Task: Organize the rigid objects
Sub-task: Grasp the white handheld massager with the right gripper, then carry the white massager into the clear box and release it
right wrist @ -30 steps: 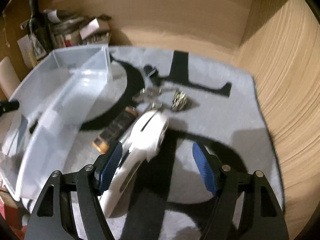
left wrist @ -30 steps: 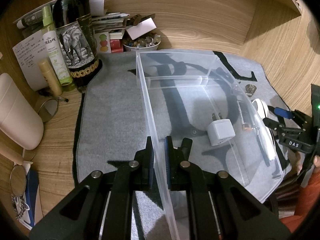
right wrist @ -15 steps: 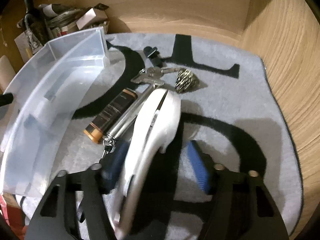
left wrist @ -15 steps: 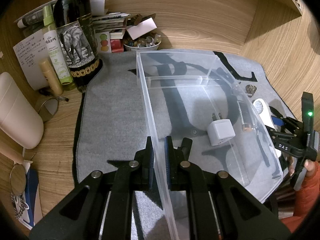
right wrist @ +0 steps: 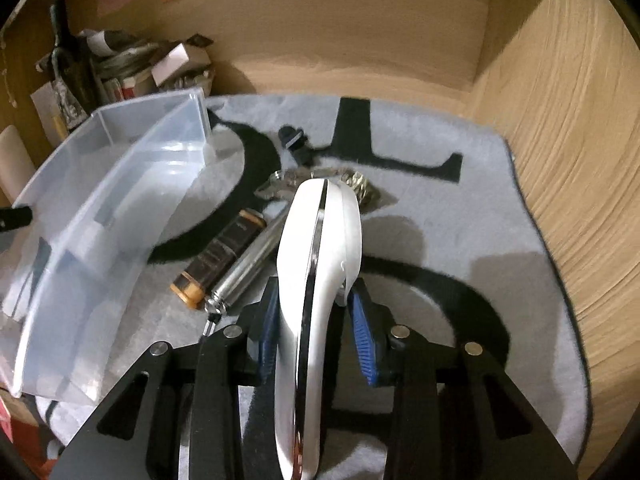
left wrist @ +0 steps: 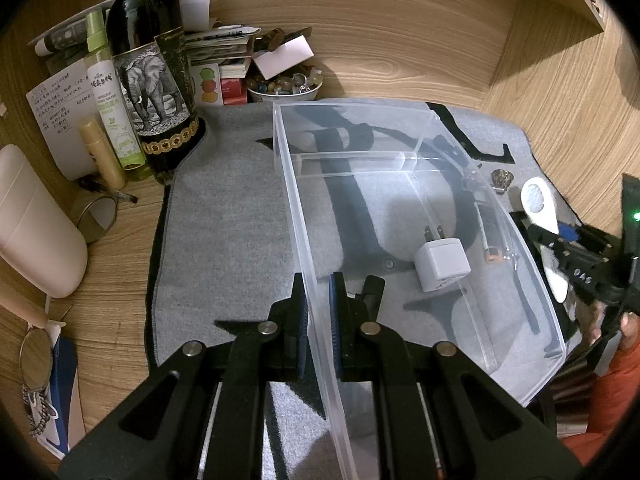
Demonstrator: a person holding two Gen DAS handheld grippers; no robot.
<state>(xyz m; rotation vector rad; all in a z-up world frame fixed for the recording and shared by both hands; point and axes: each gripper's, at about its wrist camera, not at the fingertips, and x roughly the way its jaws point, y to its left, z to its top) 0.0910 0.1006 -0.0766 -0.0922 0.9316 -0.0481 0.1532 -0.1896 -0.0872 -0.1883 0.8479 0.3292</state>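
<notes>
My left gripper (left wrist: 319, 312) is shut on the near left wall of a clear plastic bin (left wrist: 404, 156), which rests on the grey mat. A white plug adapter (left wrist: 442, 264) lies inside the bin. My right gripper (right wrist: 316, 320) is shut on a white curved handheld device (right wrist: 316, 248) with a chrome seam, held on edge above the mat; the device (left wrist: 538, 200) and gripper also show right of the bin in the left wrist view. On the mat beside the bin lie a brown tube (right wrist: 218, 258), a metal cylinder (right wrist: 248, 268), keys and a small metallic ornament (right wrist: 360, 188).
A grey mat (right wrist: 460, 216) with black letters covers the wooden desk. A wine bottle (left wrist: 154, 68), spray bottle (left wrist: 112, 108), bowl of trinkets (left wrist: 286, 86), papers and boxes crowd the back left. A wooden wall (right wrist: 568, 140) stands close on the right.
My right gripper has closed around the white device and raised it on edge. My left gripper and the bin have stayed still.
</notes>
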